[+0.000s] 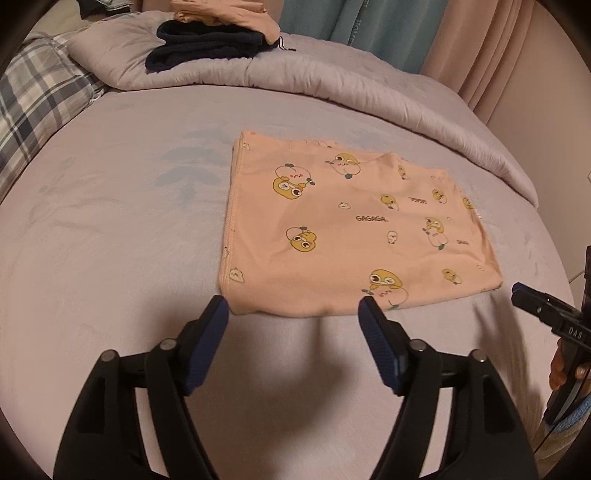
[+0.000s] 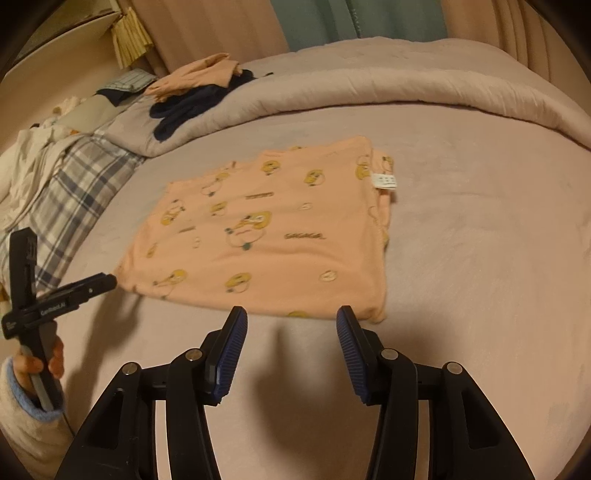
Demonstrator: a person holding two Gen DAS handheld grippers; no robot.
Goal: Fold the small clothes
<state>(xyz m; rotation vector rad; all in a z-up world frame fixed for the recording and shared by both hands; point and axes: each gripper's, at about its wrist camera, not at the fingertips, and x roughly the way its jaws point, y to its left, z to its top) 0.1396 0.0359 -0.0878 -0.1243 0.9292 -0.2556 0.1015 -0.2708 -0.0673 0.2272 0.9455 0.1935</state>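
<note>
A peach garment point(image 1: 343, 229) printed with yellow cartoon ducks lies folded into a flat rectangle on the lilac bed sheet point(image 1: 110, 221). It also shows in the right wrist view point(image 2: 266, 236), with a white label point(image 2: 384, 181) at its far right edge. My left gripper point(image 1: 293, 301) is open and empty, fingertips just at the garment's near edge. My right gripper point(image 2: 291, 313) is open and empty at the near edge too. The right gripper shows at the right edge of the left wrist view point(image 1: 546, 314); the left gripper shows at the left of the right wrist view point(image 2: 74, 291).
A rolled lilac duvet point(image 1: 332, 81) runs along the far side of the bed. A stack of folded dark blue and peach clothes point(image 1: 214, 40) sits on it. A plaid pillow point(image 1: 33, 96) lies at the left. Curtains point(image 2: 332, 22) hang behind.
</note>
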